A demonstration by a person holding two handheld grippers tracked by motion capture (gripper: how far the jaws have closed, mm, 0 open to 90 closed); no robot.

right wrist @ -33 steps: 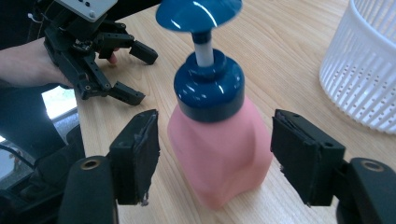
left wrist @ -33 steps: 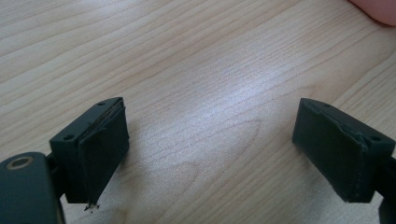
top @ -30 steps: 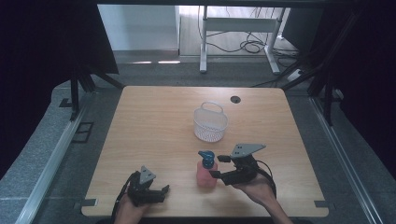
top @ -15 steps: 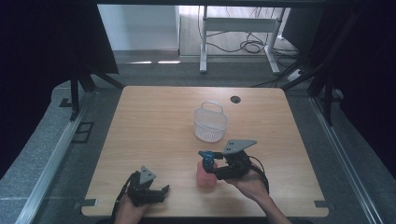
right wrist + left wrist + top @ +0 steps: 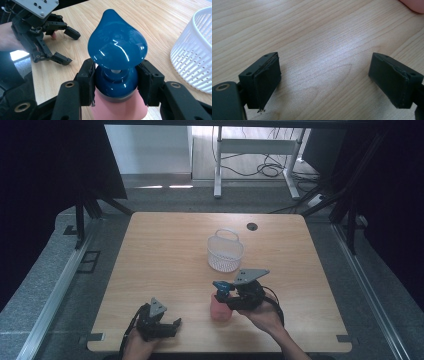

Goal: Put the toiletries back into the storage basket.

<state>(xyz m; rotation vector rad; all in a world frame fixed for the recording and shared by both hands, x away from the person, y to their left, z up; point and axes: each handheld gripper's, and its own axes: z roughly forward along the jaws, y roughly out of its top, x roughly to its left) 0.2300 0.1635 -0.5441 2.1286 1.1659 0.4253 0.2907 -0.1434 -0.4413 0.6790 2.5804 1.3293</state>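
A pink pump bottle (image 5: 218, 309) with a glossy blue pump head (image 5: 220, 286) stands upright near the table's front, right of centre. My right gripper (image 5: 226, 296) is shut on its blue collar (image 5: 116, 83). Both pads press the collar's sides just under the teardrop-shaped head (image 5: 116, 47), and the pink body (image 5: 117, 108) shows below. My left gripper (image 5: 172, 324) rests low at the front left of the table, its jaws wide open with bare wood between them (image 5: 325, 80). It also appears in the right gripper view (image 5: 71, 47), left of the bottle.
A white perforated basket (image 5: 225, 252) with a handle stands behind the bottle near the table's middle (image 5: 195, 60). A black cable hole (image 5: 251, 226) sits near the far edge. A pink edge of the bottle (image 5: 414, 3) shows far ahead of the left jaws.
My right gripper has moved left to the pump bottle and now grips its blue collar. The bottle and the left gripper have stayed in place.
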